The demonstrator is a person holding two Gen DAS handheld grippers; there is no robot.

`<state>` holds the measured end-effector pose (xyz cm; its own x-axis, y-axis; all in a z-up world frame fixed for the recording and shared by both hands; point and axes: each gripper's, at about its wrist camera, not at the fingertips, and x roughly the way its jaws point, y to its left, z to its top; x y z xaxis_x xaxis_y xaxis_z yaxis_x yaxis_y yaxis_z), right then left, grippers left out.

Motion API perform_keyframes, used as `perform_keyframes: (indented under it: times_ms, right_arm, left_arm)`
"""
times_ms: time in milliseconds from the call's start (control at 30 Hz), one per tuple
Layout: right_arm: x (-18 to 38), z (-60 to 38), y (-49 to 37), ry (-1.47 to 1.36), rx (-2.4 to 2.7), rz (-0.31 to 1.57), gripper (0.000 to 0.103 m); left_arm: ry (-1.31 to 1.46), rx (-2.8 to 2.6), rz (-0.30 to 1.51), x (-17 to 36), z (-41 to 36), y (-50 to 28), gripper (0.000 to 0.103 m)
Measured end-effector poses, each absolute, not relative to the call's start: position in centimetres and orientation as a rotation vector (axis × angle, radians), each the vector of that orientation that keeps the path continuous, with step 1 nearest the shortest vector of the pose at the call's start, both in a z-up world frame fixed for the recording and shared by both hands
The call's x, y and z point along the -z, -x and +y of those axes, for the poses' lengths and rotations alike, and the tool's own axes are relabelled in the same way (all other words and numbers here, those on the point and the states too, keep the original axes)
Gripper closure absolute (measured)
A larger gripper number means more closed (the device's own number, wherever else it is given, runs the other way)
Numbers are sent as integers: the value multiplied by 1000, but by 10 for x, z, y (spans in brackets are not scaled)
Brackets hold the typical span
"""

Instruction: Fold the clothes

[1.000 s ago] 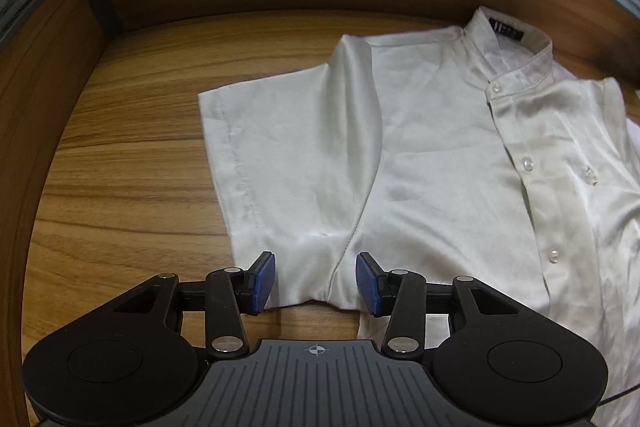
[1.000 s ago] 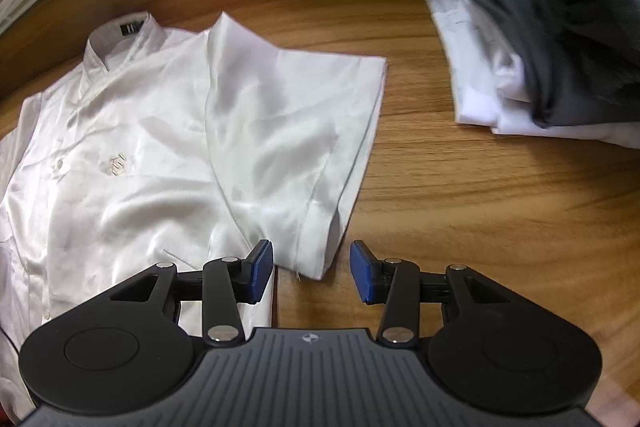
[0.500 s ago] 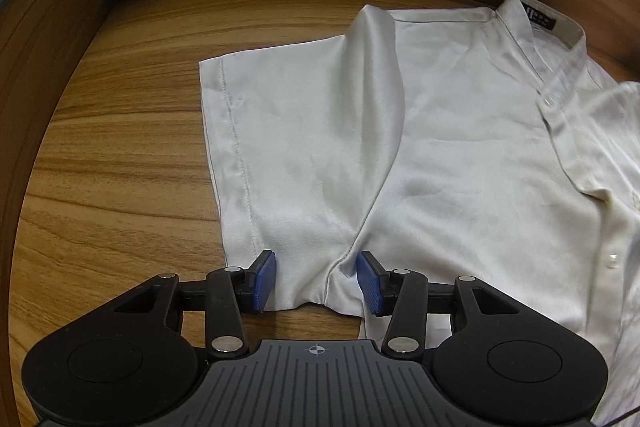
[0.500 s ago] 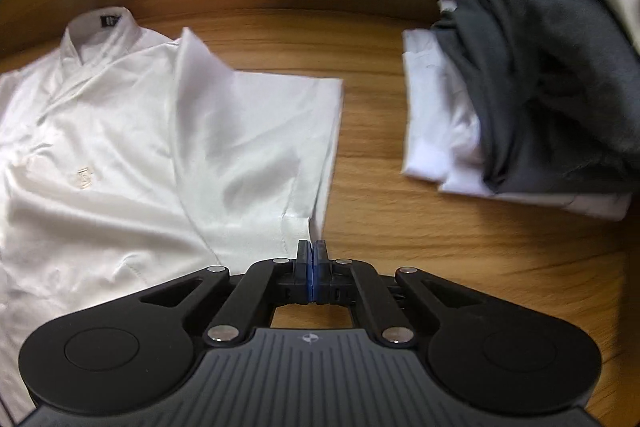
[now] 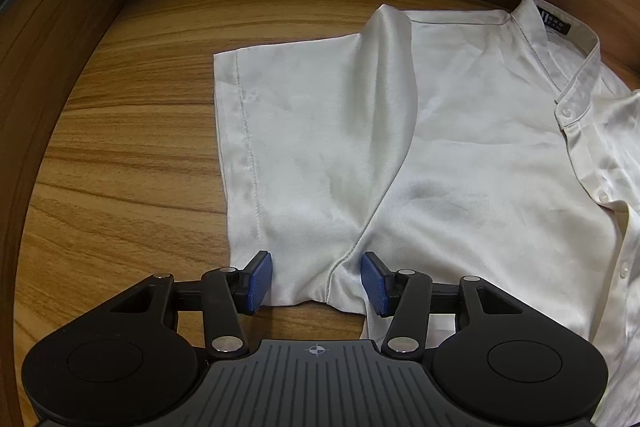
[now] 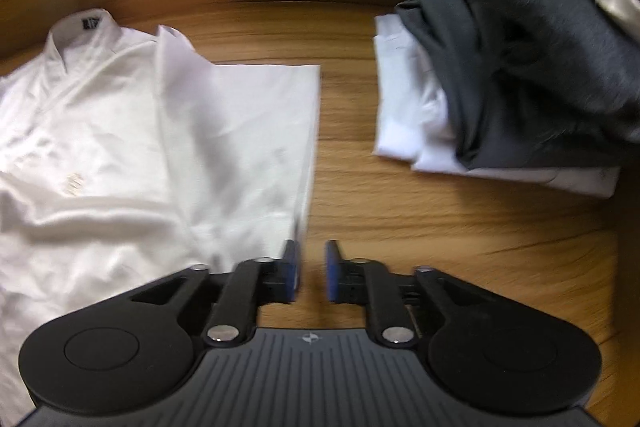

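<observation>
Right tongs (image 6: pixel 311 271), pressed together a moment ago, are opening over bare table (image 6: pixel 460 227); left tongs (image 5: pixel 316 283) stay spread astride the shirt (image 5: pixel 460 155).

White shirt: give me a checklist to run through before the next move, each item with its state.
1. White shirt lies face up on the wooden table, collar away from the claws: ok.
2. Left claw straddles the sleeve's armpit corner, cloth between the pads but not pinched: ok.
3. Right claw lined up on the other sleeve: not ok; its jaws are opening over bare table just beside the sleeve's edge, nothing between them.
4. Both sleeves spread flat: not ok; a raised ridge of cloth runs along each shoulder.
5. Pile of clothes apart from the shirt: ok, bare wood between them.
6. Shirt's lower hem straight: cannot tell, out of view.
</observation>
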<state>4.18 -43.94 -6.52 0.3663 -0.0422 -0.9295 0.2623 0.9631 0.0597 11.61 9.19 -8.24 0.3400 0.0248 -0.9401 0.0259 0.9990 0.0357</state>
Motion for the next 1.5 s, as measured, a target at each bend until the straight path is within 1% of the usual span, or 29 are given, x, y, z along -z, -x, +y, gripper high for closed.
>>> perform_keyframes:
  times_ms: [33, 67, 167, 400, 433, 467, 500, 533, 633, 700, 733, 767, 833, 1000, 1133, 1300, 1500]
  right_arm:
    - [65, -438, -40, -239, 189, 1178, 57]
    - [64, -435, -39, -261, 180, 1176, 56]
    - [67, -420, -35, -327, 145, 1186, 55]
    - [88, -394, -37, -405, 119, 1214, 56]
    - [90, -392, -38, -408, 128, 1211, 67]
    - [93, -390, -40, -411, 137, 1209, 95]
    - [94, -390, -41, -408, 148, 1206, 102]
    - [94, -389, -43, -388, 167, 1198, 103]
    - [93, -390, -45, -338, 203, 1174, 103]
    - [91, -391, -44, -336, 197, 1171, 99]
    - [88, -391, -41, -342, 186, 1171, 93]
    - [82, -390, -36, -342, 172, 1164, 83]
    - [70, -389, -22, -331, 148, 1143, 73]
    - [44, -378, 25, -278, 95, 1121, 73]
    - [36, -366, 73, -266, 72, 1137, 73]
    - [44, -348, 138, -301, 79, 1171, 73]
    - [67, -321, 206, -358, 156, 1216, 73]
  left_arm:
    - [-35, 12, 1212, 78, 91, -113, 52]
    - [-24, 23, 1201, 74, 91, -110, 52]
    - [6, 72, 1175, 63, 86, -99, 52]
    - [-64, 99, 1189, 75, 71, -92, 52]
    - [-70, 87, 1196, 78, 72, -93, 52]
    - [-76, 76, 1202, 81, 73, -93, 52]
    - [-82, 65, 1209, 84, 74, -94, 51]
    - [-85, 54, 1214, 87, 75, -94, 49]
    - [-54, 43, 1213, 87, 83, -94, 49]
    - [-46, 46, 1205, 83, 85, -93, 50]
    - [-41, 52, 1196, 79, 86, -91, 50]
    - [-32, 63, 1183, 74, 86, -89, 50]
    - [-13, 88, 1156, 62, 84, -86, 50]
    - [28, 179, 1095, 34, 66, -83, 50]
    - [62, 266, 1077, 23, 42, -87, 50]
    - [45, 331, 1084, 24, 8, -99, 50]
    - [-9, 373, 1089, 26, -19, -106, 50]
